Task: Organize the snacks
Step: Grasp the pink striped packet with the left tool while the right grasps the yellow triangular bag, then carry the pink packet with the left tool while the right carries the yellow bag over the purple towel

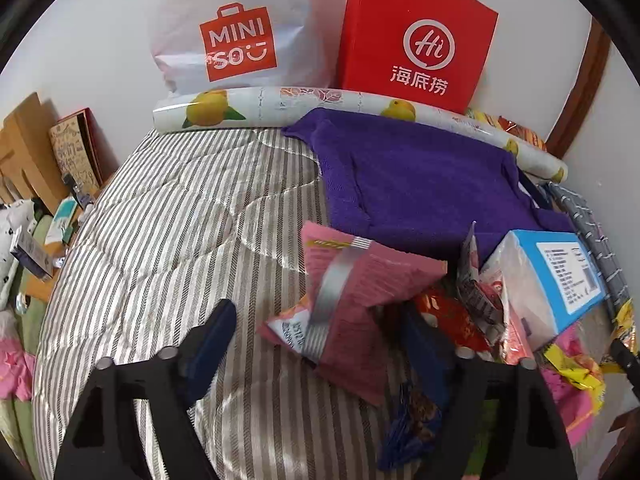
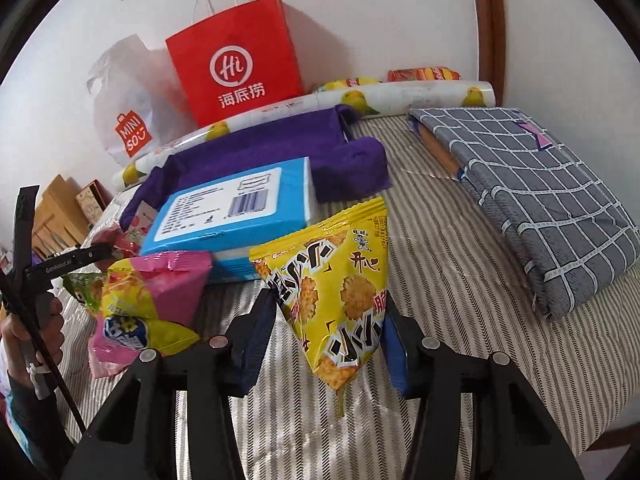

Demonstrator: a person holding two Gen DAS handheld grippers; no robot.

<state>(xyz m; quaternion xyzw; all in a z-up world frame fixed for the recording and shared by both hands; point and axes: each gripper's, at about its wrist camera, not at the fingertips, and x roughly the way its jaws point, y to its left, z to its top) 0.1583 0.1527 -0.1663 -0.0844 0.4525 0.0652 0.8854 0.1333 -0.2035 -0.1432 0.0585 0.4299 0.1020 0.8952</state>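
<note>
In the left wrist view a pink snack bag (image 1: 352,292) with a silver band lies on the striped bedcover between the fingers of my left gripper (image 1: 320,324). The left finger (image 1: 212,340) stands clear of the bag, so the jaws are open. More snack packets (image 1: 460,316) are piled to the right, against a blue tissue pack (image 1: 560,272). In the right wrist view my right gripper (image 2: 330,314) is shut on a yellow rice-cracker bag (image 2: 336,292), which hangs corner-down above the bed. A pink-and-yellow snack bag (image 2: 152,304) lies to its left.
A red paper bag (image 2: 236,72) and a white Miniso bag (image 2: 128,116) stand against the wall behind a lemon-print roll (image 2: 360,98). A purple cloth (image 2: 280,148) lies mid-bed, and a folded grey checked cloth (image 2: 540,200) at right. A hand (image 2: 32,332) holds the left gripper.
</note>
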